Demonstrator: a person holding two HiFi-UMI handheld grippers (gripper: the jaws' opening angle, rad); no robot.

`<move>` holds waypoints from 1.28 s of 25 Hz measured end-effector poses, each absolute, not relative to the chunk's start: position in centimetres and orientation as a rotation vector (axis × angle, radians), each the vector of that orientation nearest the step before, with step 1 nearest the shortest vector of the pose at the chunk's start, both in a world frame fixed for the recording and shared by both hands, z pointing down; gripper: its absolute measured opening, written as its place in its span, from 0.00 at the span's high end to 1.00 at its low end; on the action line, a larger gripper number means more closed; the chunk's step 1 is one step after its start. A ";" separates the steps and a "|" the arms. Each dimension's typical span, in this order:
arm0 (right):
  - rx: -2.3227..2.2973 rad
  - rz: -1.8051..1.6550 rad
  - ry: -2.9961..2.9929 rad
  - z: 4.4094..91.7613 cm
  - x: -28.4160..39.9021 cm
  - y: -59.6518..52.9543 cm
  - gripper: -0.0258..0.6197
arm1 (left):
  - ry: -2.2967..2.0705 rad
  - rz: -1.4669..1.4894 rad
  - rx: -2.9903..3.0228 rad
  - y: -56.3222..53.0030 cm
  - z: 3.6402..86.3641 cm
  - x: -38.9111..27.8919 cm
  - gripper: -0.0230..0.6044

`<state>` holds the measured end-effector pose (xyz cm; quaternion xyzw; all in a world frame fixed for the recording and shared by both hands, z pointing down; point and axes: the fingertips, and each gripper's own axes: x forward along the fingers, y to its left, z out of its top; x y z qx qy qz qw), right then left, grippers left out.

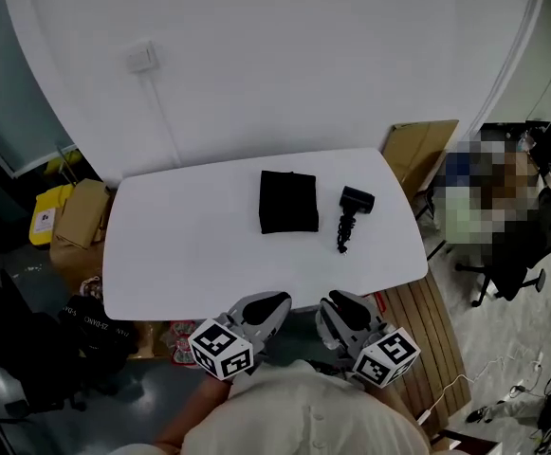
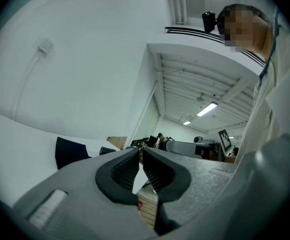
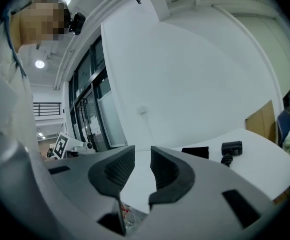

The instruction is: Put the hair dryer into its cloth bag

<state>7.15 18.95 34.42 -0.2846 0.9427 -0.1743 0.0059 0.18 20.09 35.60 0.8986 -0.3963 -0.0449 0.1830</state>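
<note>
A black cloth bag (image 1: 288, 202) lies flat in the middle of the white table (image 1: 180, 245). To its right lies the black hair dryer (image 1: 354, 214), its cord bunched beside it. Both grippers hang at the table's near edge, short of both objects. My left gripper (image 1: 273, 303) is shut with nothing in it; its own view shows the jaws (image 2: 141, 153) meeting, with the bag (image 2: 70, 152) and dryer (image 2: 107, 150) beyond. My right gripper (image 1: 336, 303) is open by a narrow gap and holds nothing; its view (image 3: 143, 156) shows the bag (image 3: 195, 152) and dryer (image 3: 230, 149) further right.
Cardboard boxes (image 1: 81, 214) and a yellow bag (image 1: 47, 211) stand on the floor left of the table. A cardboard sheet (image 1: 417, 150) leans at the far right corner. An office chair (image 1: 522, 245) and wooden slats (image 1: 431, 335) are on the right. A wall socket (image 1: 142, 57) sits behind.
</note>
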 end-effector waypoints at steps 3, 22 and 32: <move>-0.914 -0.566 2.935 34.7 5.3 16.4 0.80 | -1.102 -0.107 2.543 17.4 35.7 -1.9 0.95; -1.105 -0.644 2.925 37.5 -2.3 6.4 0.74 | -0.961 -0.071 2.531 8.8 38.5 -10.6 0.95; -1.154 -0.518 3.136 40.7 -1.1 1.9 0.70 | -0.955 0.011 2.538 5.3 40.9 -9.7 0.95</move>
